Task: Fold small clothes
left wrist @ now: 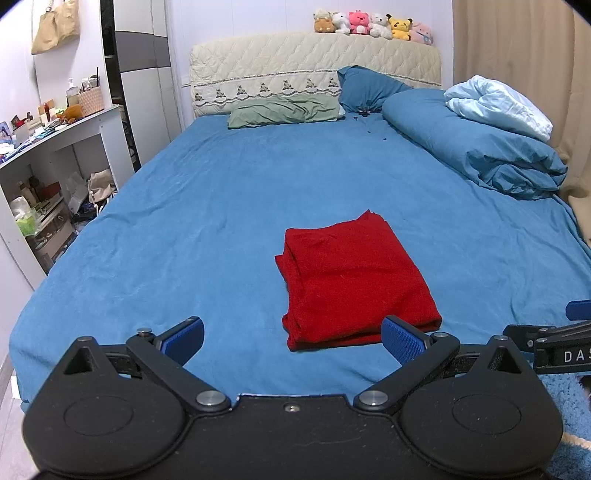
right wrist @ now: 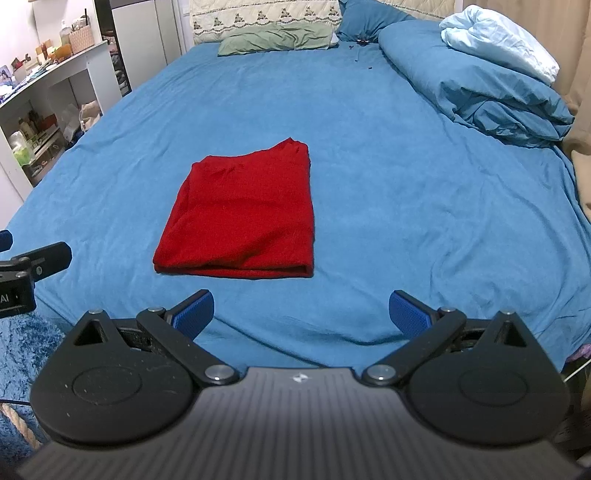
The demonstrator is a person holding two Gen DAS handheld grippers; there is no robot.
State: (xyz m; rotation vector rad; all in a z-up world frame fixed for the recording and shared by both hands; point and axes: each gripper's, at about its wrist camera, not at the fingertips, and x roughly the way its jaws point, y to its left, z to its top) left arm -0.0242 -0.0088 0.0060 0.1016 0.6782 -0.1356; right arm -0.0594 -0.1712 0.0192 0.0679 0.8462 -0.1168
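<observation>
A red garment [left wrist: 351, 280] lies folded into a neat rectangle on the blue bedsheet [left wrist: 207, 206]; it also shows in the right wrist view [right wrist: 243, 218]. My left gripper [left wrist: 291, 341] is open and empty, just short of the garment's near edge. My right gripper [right wrist: 301, 314] is open and empty, a little in front of the garment's near folded edge. The right gripper's fingers [left wrist: 546, 339] show at the right edge of the left wrist view, and the left gripper's fingers [right wrist: 37, 262] show at the left edge of the right wrist view.
A rolled blue duvet [left wrist: 476, 147] with a pale blue blanket [left wrist: 498, 103] lies at the back right. Pillows [left wrist: 284, 110] and a headboard with plush toys [left wrist: 373, 24] stand at the far end. A cluttered white shelf unit [left wrist: 55, 166] stands left of the bed.
</observation>
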